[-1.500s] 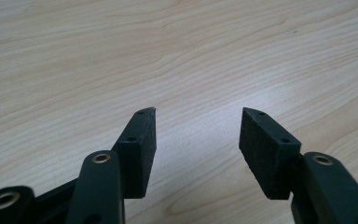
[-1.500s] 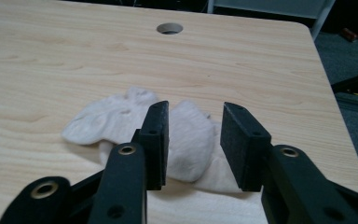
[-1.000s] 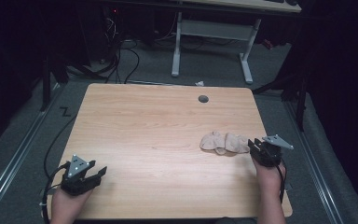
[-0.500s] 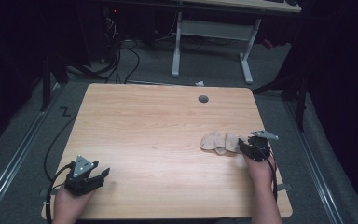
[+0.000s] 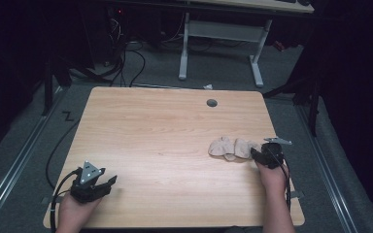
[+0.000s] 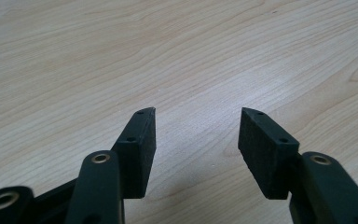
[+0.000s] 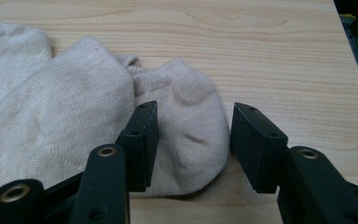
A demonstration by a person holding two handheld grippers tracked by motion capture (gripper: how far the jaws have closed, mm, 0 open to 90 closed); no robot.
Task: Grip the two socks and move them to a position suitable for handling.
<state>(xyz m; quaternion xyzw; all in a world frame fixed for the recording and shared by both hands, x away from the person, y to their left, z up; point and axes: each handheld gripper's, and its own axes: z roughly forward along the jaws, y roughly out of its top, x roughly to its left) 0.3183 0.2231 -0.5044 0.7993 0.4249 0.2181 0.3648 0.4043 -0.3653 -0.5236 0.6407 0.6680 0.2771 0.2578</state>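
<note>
Jaws of the right gripper point(image 7: 193, 140) stand spread apart, and a rounded end of the beige sock point(image 7: 182, 121) lies in the gap between them. The left pad rests on or just above the knit, the right pad sits just off the sock's edge over bare wood; nothing is pinched. Whether the pads actually touch the cloth cannot be told.

That sock is a pale, oatmeal-coloured knit, soft and rumpled, with a fine ribbed weave and a few faint grey smudges on the folds farther from the jaws. It lies bunched in several humps rather than flat. From above, the sock point(image 5: 233, 147) shows as a short lumpy row on the right half of the table point(image 5: 165, 126), near the right edge, with the right gripper point(image 5: 258, 154) at its right end and the person's hand behind it.

Well apart from all this, the left gripper point(image 5: 108, 182) rests low at the near left corner of the table. Its own view shows its jaws parted wide, the left gripper point(image 6: 196, 135) holding nothing, with bare pale wood grain between and beyond the pads.

A small round grommet point(image 5: 211, 103) sits in the tabletop near the far edge.
</note>
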